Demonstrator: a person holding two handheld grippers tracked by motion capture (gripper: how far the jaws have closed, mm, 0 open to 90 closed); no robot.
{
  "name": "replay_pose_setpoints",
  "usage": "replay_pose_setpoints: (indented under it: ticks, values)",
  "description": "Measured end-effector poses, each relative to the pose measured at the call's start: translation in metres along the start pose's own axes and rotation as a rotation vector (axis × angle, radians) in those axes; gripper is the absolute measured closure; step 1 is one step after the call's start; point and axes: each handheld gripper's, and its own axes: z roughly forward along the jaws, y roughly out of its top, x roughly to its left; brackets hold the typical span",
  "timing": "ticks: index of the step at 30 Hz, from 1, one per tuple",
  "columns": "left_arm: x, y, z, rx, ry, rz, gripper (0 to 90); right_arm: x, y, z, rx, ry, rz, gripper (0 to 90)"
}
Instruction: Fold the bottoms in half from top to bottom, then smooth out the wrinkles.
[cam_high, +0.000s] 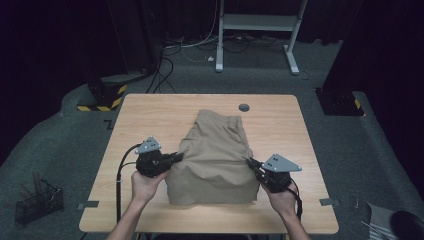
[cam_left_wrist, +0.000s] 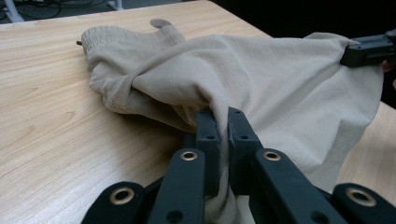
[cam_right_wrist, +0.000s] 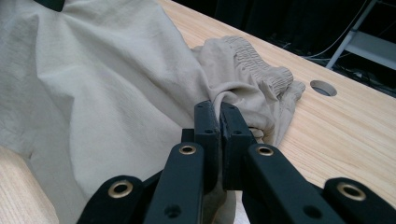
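Jaws of both grippers closed on cloth, one at each side of a pair of khaki shorts (cam_high: 215, 157).

High view: shorts on the wooden table (cam_high: 150, 112), elastic waistband toward the far edge, just short of the round cable hole (cam_high: 244, 107). Left gripper (cam_high: 177, 157) at the shorts' left side, right gripper (cam_high: 248, 161) at their right side, each held in a hand rising from the near edge. Near part of the fabric lifted and spread between the two grippers. Wire basket (cam_high: 39, 202) on the floor, left of the table.

Left gripper view: left gripper (cam_left_wrist: 223, 126) jaws pressed together, a fold of the shorts (cam_left_wrist: 280, 88) pinched between them. Gathered waistband lies beyond on the table (cam_left_wrist: 51, 130), beside the cable hole (cam_left_wrist: 160, 22).

Right gripper view: right gripper (cam_right_wrist: 219, 119) jaws pressed together, pinching the shorts (cam_right_wrist: 102, 79) edge. Ribbed waistband lies past the jaws; cable hole (cam_right_wrist: 323, 87) just beyond it on the table (cam_right_wrist: 345, 135).
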Motion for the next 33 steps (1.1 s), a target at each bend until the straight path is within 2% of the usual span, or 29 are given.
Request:
replay_pose_setpoints:
  ticks: [4,16,25,33]
  values:
    - [-0.003,0.000,-0.002,0.006,0.007,0.010,85.9,0.002,-0.001,0.001,0.003,0.001,0.001,87.4]
    - [-0.015,0.004,-0.016,-0.012,-0.004,0.049,85.9,0.009,0.003,-0.017,-0.031,0.004,-0.027,87.4]
    - [-0.017,0.001,-0.021,-0.019,-0.011,0.043,85.8,0.013,0.004,-0.021,-0.038,0.012,-0.041,87.4]
    - [-0.026,-0.001,-0.029,-0.028,-0.022,0.052,85.8,0.017,0.003,-0.029,-0.044,0.016,-0.049,87.4]
